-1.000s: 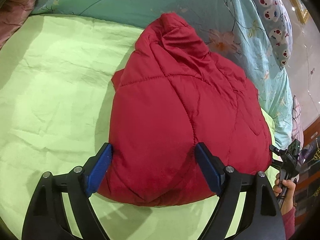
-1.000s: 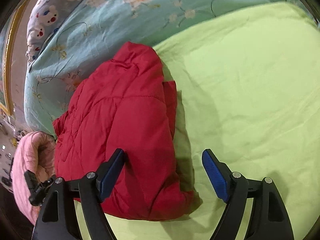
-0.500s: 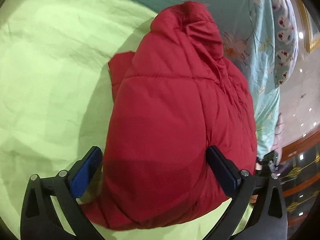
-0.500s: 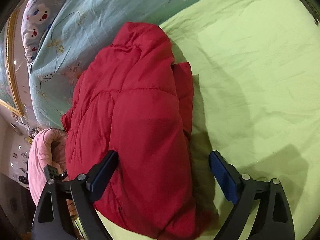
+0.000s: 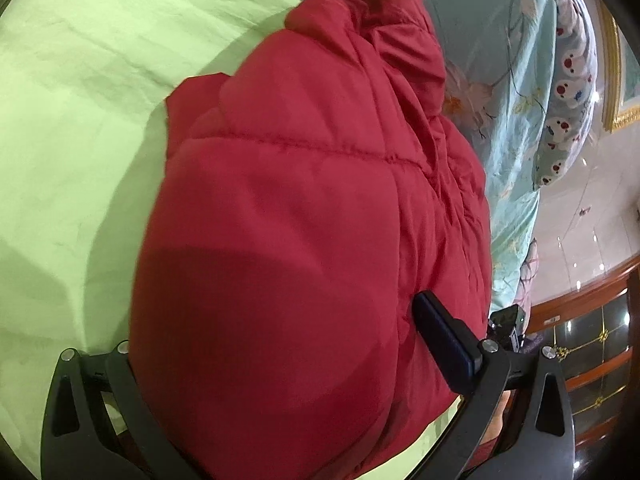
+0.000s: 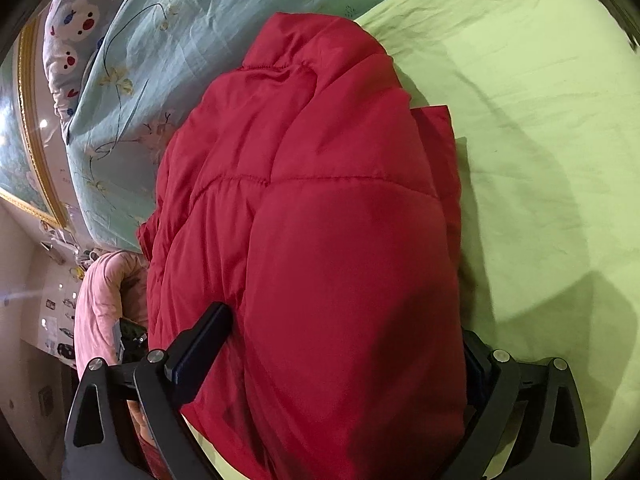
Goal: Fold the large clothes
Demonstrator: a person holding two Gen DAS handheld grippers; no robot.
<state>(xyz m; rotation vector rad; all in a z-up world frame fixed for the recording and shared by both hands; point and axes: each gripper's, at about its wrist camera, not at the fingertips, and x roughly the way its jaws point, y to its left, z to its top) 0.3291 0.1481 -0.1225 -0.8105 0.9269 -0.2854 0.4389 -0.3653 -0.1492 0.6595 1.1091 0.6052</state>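
Straddling the near end of the folded red puffer jacket (image 5: pixel 288 240), your left gripper (image 5: pixel 276 344) has its jaws spread as wide as they go, having just been opening. Its left finger is hidden behind the bulging fabric, while its right finger (image 5: pixel 444 340) lies against the jacket's right flank. Whether the pads press the fabric cannot be told. The jacket sits in a thick bundle on the lime-green sheet (image 5: pixel 80 120), its collar end pointing to the far side toward the teal floral quilt (image 5: pixel 504 80). To the right of that lies a pillow with a bear print (image 5: pixel 568 80).

Your right gripper (image 6: pixel 344 344) also has its jaws spread wide around the bundle and has just been opening further. Its left finger (image 6: pixel 200 344) rests in a crease of the jacket (image 6: pixel 320 240), and its right finger (image 6: pixel 476 360) is at the right edge, mostly covered.
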